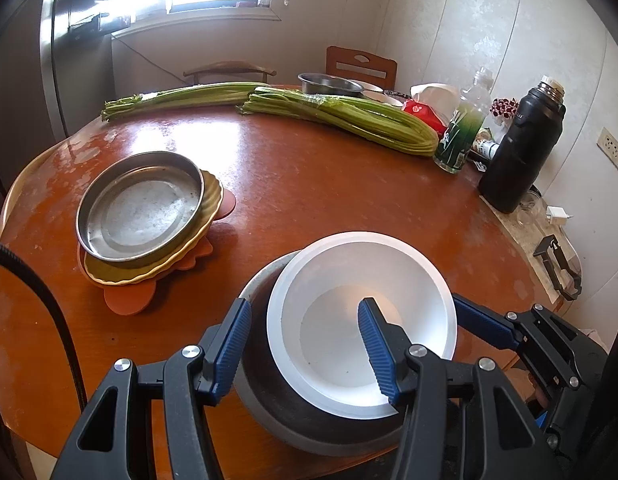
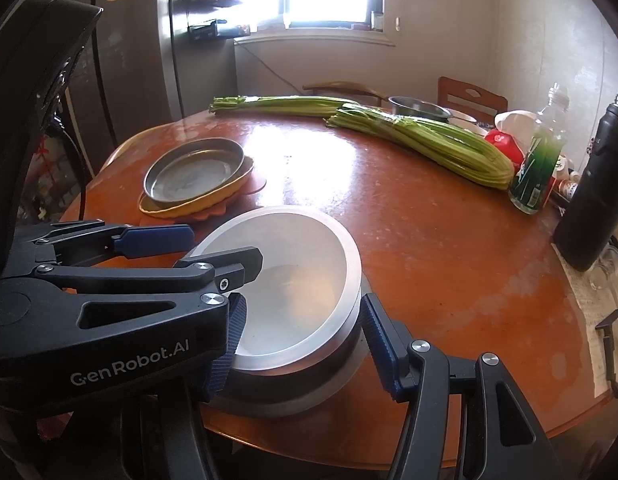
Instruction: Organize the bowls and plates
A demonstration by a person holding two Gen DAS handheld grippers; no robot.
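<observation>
White bowl (image 1: 361,312) sat nested in the metal bowl (image 1: 261,400) at lower centre; we had left gripper (image 1: 305,346) and right gripper (image 2: 299,344) pinching opposite rims, so seating it came next.

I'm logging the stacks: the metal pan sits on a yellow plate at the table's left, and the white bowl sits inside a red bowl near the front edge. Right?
Not quite. The white bowl sits inside a grey metal bowl, not a red one, as the left wrist view shows. The metal pan does sit on the yellow plate.

Left tongs (image 1: 305,350) fill the lower frame, angled downward, pads parted. Right tongs (image 2: 301,344) likewise, lower centre, parted.
</observation>
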